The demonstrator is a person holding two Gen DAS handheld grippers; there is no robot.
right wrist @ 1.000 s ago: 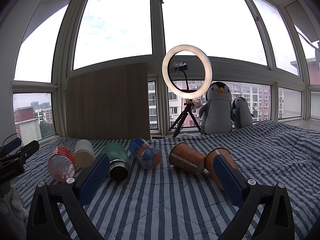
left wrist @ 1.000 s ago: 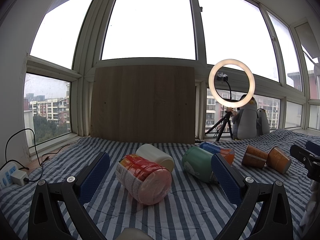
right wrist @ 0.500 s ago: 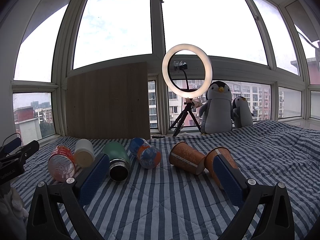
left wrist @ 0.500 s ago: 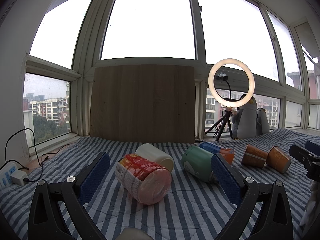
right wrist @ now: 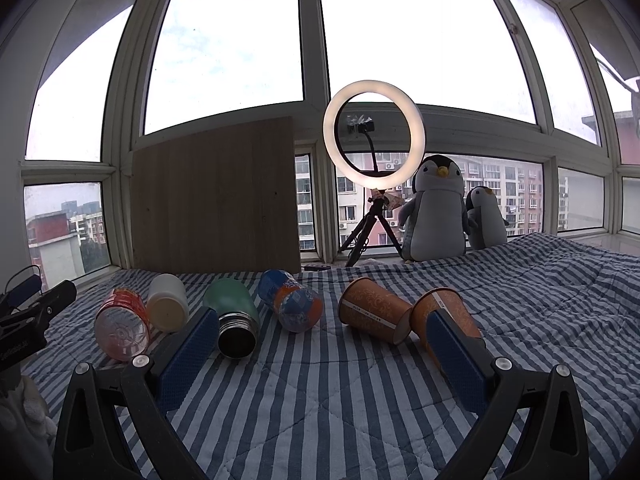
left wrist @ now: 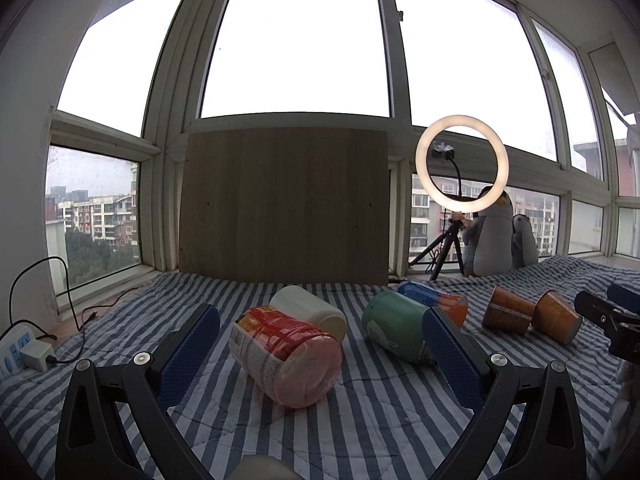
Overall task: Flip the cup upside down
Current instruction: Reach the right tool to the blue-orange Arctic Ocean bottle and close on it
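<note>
Several cups and bottles lie on their sides in a row on the striped blanket [right wrist: 320, 392]. From left: a red-labelled clear cup [left wrist: 286, 354] [right wrist: 122, 324], a white cup [left wrist: 310, 310] [right wrist: 168, 308], a green flask [left wrist: 394, 324] [right wrist: 234, 320], a blue-orange bottle [left wrist: 434, 302] [right wrist: 290, 306], and two orange paper cups [right wrist: 374, 316] [right wrist: 440, 312] [left wrist: 508, 316] [left wrist: 558, 322]. My left gripper [left wrist: 320, 344] is open, with the red-labelled cup lying between its fingers' line of sight. My right gripper [right wrist: 322, 340] is open and empty, its right finger in front of the rightmost paper cup.
A wooden board [left wrist: 284, 204] leans on the window at the back. A ring light on a tripod [right wrist: 374, 148] and two plush penguins [right wrist: 436, 208] stand by the sill. A power strip with a cable [left wrist: 24, 352] lies at far left.
</note>
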